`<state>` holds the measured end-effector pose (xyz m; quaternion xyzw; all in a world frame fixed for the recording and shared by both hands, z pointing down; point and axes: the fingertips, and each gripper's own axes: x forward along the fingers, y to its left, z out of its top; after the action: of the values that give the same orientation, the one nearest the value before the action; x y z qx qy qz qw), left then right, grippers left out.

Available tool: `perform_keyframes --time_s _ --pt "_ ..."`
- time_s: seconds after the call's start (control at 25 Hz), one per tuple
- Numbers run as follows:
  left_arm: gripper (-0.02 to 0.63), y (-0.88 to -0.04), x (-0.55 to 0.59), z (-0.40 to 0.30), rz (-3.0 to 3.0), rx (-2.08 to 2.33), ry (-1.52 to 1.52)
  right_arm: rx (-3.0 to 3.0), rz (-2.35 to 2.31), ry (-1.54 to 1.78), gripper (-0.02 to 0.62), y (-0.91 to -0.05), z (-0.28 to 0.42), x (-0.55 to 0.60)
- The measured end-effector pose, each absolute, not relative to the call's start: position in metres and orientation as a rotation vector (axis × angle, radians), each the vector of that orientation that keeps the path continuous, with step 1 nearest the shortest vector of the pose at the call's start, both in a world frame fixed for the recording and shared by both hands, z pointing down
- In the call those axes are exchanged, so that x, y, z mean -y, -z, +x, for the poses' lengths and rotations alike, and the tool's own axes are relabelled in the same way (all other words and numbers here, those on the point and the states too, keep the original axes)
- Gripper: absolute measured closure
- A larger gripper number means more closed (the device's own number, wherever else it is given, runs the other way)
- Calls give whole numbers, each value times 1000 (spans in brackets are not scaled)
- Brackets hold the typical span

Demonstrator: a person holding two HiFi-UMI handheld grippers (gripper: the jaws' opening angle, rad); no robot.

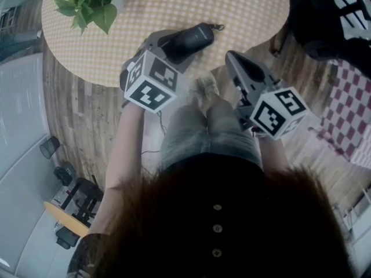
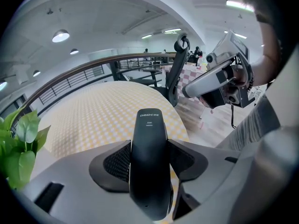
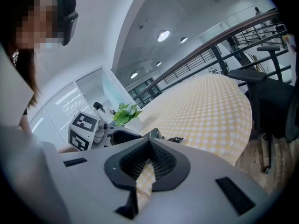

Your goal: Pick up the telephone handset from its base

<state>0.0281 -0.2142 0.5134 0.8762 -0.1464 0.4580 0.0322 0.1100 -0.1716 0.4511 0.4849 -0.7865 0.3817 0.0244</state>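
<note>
While the right gripper (image 3: 147, 143) has empty, closed jaws, the handset (image 2: 149, 139) sits clamped between the jaws of the left gripper (image 2: 149, 164).

1 overhead, 2 low; shared table (image 1: 249, 4)

Open office mezzanine, shown by railing (image 2: 93, 71), office chair (image 3: 273, 94), ceiling lights (image 2: 60, 35).

The only print that can be read is on the black telephone handset (image 2: 149, 162), seen in the left gripper view: the white brand name "CHINOE" near its far end, followed by two small characters too fine to make out. A smaller line beneath it is illegible. The marker cubes (image 1: 152, 80) carry only black-and-white square patterns.
</note>
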Motion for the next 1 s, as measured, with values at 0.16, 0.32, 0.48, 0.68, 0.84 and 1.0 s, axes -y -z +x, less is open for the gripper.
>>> perform_keyframes --time_s 0.16,0.32,0.48,0.68,0.84,1.0 --pt "353 -497 218 33 2739 481 -1341 2445 1493 -1158 586 -444 110 173" --pt "353 -474 222 36 2776 525 -1199 2476 1478 -1122 586 -431 108 179" --pt "353 -448 228 35 2775 586 -960 2512 1460 -1091 586 -418 105 189" --pt "354 -418 234 25 2749 688 -721 2560 1419 -1042 586 -400 100 201" --pt "353 -397 237 17 2727 757 -558 2600 1394 -1004 586 -386 96 209" --pt "353 -381 239 7 2689 792 -417 2635 1370 -961 586 -375 89 217"
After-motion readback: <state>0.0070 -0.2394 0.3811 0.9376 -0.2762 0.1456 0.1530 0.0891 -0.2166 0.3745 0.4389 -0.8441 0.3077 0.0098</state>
